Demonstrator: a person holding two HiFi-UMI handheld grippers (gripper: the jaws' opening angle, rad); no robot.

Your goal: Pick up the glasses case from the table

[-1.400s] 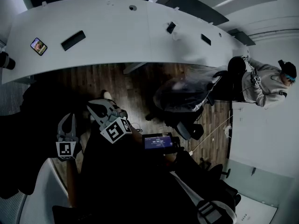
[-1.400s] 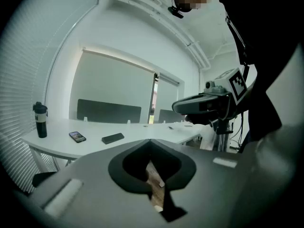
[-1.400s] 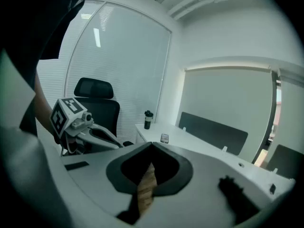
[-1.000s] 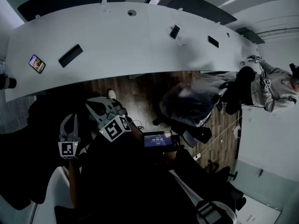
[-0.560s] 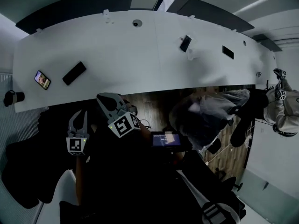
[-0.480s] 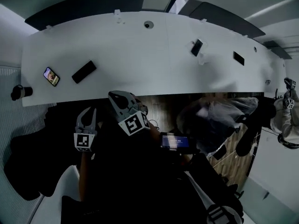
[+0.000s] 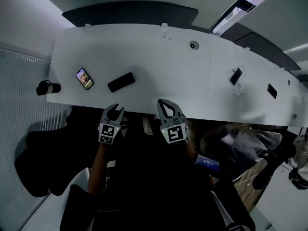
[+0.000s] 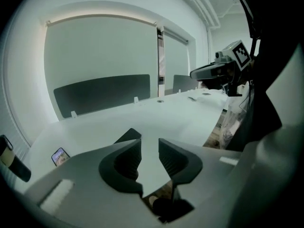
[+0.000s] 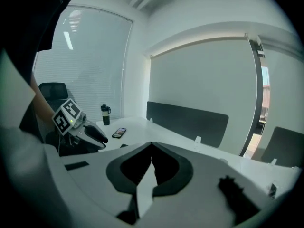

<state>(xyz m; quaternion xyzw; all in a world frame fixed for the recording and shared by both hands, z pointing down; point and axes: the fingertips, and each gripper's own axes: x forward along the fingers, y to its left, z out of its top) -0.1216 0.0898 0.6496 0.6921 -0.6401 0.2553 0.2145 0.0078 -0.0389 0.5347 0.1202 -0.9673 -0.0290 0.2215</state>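
Left gripper (image 8: pixel 149 146): jaws a little way apart and opening. Only bare tabletop shows in the narrow gap, and nothing is held.
Right gripper (image 9: pixel 152 145): jaw tips meet, closed on nothing.
Gripper position: in the head view both hang at the near edge of the table (image 7: pixel 159 66), side by side and pointing towards it, with their marker cubes facing the camera.
Glasses case (image 7: pixel 121 82): a black oblong lying flat on the white tabletop, just beyond the left gripper's tips and clear of them. In the left gripper view its corner peeks out above the left jaw.
Smartphone (image 7: pixel 84 78): face up with its screen lit, near the case on its left and not touching it.
Flask (image 7: pixel 48 87): dark, at the table's far left end, beyond the smartphone.
Table: long, white and curved. A round cable port (image 7: pixel 193 44) sits towards its far edge.
Second phone (image 7: pixel 236 76): propped on a small stand, well off to the right.
Divider panel (image 7: pixel 130 14): a dark screen along the table's far side.
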